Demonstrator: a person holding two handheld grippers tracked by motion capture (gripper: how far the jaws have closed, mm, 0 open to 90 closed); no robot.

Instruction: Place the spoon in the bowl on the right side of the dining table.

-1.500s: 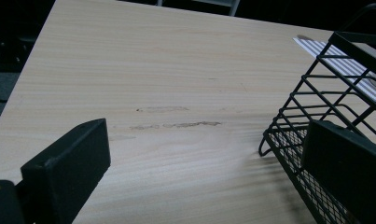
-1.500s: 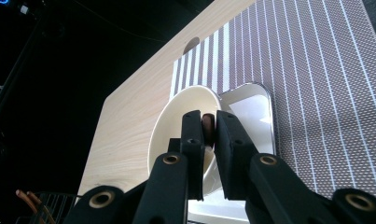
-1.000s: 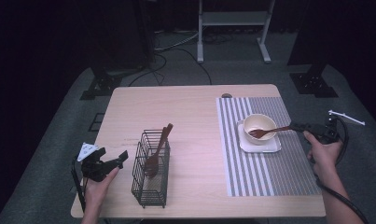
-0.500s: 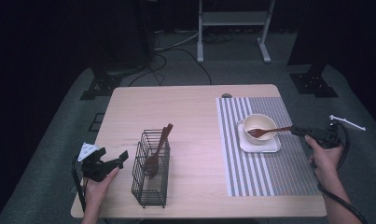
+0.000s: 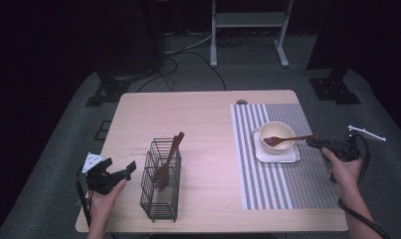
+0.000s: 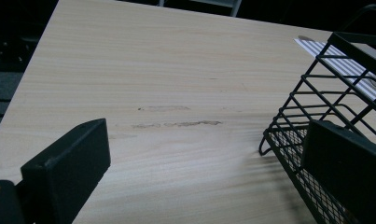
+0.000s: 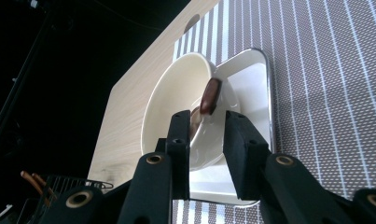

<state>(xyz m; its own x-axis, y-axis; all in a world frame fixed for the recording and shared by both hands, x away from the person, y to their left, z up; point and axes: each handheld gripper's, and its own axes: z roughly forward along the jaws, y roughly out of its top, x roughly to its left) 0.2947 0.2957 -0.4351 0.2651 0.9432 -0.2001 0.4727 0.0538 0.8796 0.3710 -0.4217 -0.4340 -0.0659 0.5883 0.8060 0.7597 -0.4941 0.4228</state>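
A cream bowl (image 5: 274,130) sits on a white square plate (image 5: 288,156) on the striped placemat (image 5: 287,186). A wooden fork (image 5: 288,139) lies in the bowl, its handle sticking out to the right. My right gripper (image 5: 312,143) is just beyond the handle's end, jaws a little apart. In the right gripper view the handle tip (image 7: 210,95) shows past my right gripper (image 7: 208,119), not between the jaws, with the bowl (image 7: 169,105) behind. My left gripper (image 5: 130,169) stands open beside a black wire basket (image 5: 159,199) that holds a wooden spoon (image 5: 166,168).
The light wooden table (image 5: 198,119) has bare room in its middle and back. In the left gripper view the basket (image 6: 316,93) is close on the right of my left gripper (image 6: 209,140). A dark floor with stand legs and cables lies beyond the table.
My right gripper has crept slightly left toward the fork handle's end. The left gripper, basket and bowl have not moved.
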